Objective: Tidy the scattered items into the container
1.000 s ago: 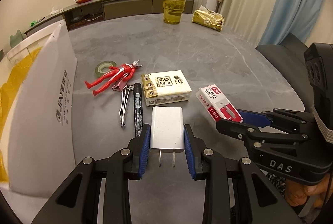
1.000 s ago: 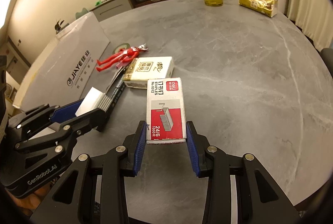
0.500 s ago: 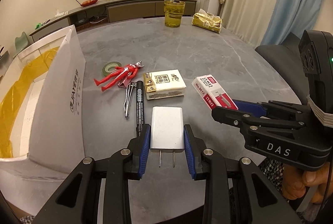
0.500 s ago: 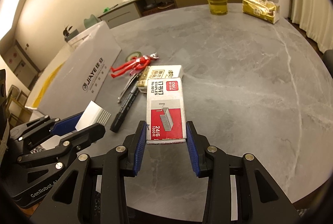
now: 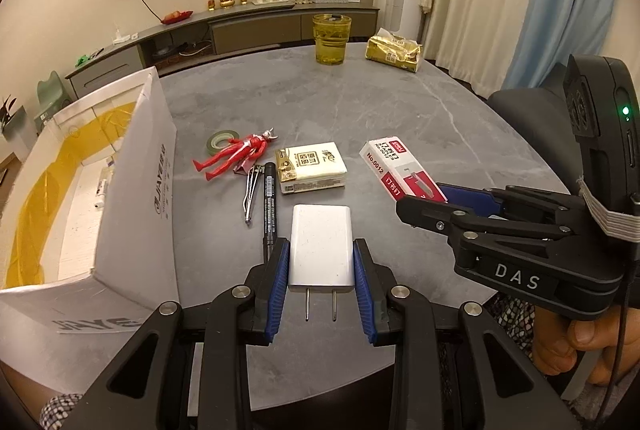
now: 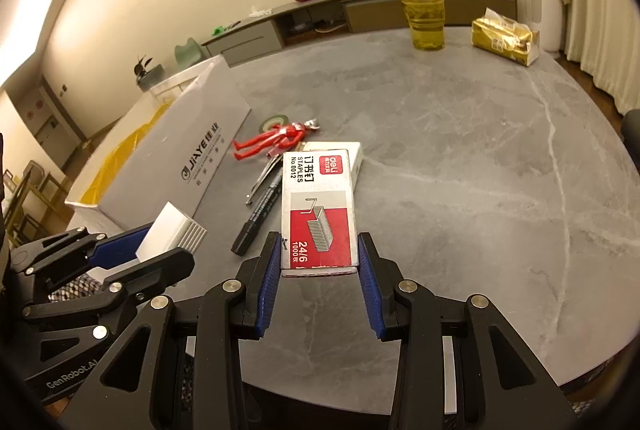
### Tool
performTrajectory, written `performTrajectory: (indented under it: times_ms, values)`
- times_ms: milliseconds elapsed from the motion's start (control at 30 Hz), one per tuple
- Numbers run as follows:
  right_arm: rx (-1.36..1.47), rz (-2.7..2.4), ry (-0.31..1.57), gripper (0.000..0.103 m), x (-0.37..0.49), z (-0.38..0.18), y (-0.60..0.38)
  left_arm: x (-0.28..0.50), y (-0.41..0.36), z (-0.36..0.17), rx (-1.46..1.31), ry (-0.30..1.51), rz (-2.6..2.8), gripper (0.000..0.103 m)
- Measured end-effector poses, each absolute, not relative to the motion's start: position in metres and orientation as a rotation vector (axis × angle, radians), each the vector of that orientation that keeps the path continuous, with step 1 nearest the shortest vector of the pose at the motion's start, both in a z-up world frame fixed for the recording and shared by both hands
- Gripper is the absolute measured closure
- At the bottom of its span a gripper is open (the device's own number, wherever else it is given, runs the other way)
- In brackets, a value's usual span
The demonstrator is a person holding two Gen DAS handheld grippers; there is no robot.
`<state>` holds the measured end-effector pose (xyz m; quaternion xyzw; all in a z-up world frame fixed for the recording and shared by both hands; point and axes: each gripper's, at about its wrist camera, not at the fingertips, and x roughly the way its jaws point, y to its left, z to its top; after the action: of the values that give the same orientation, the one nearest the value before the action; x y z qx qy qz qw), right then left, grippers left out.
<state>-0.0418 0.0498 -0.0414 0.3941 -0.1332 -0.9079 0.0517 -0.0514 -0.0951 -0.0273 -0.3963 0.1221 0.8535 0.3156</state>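
My left gripper (image 5: pixel 321 258) is shut on a white plug adapter (image 5: pixel 321 244), prongs toward the camera, held above the table. My right gripper (image 6: pixel 319 254) is shut on a red and white staple box (image 6: pixel 318 206), also lifted. Each gripper shows in the other view: the right one (image 5: pixel 424 202) with the staple box (image 5: pixel 394 168), the left one (image 6: pixel 168 250) with the adapter (image 6: pixel 172 230). The white cardboard box (image 5: pixel 152 182) with a yellow liner stands open at the left. On the table lie a red figure (image 5: pixel 236 156), a tape roll (image 5: pixel 219 141), a black marker (image 5: pixel 269 204), metal tweezers (image 5: pixel 251 190) and a tissue pack (image 5: pixel 311 166).
A yellow glass (image 5: pixel 331 39) and a gold packet (image 5: pixel 394 53) stand at the far side of the grey marble table (image 5: pixel 360 102). A dark chair (image 5: pixel 524 110) sits at the right. A person's hand (image 5: pixel 580 346) holds the right gripper's handle.
Both grippers have risen and pulled back from the table with their items still held. The open top of the cardboard box has come into the left wrist view.
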Motion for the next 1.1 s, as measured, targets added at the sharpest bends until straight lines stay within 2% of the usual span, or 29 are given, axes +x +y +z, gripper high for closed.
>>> performTrajectory:
  times_ms: [1100]
  values:
    - [1.069, -2.718, -0.325, 0.064, -0.017, 0.000, 0.007, -0.032, -0.162, 0.022, -0.958, 0.126, 2.339, 0.071]
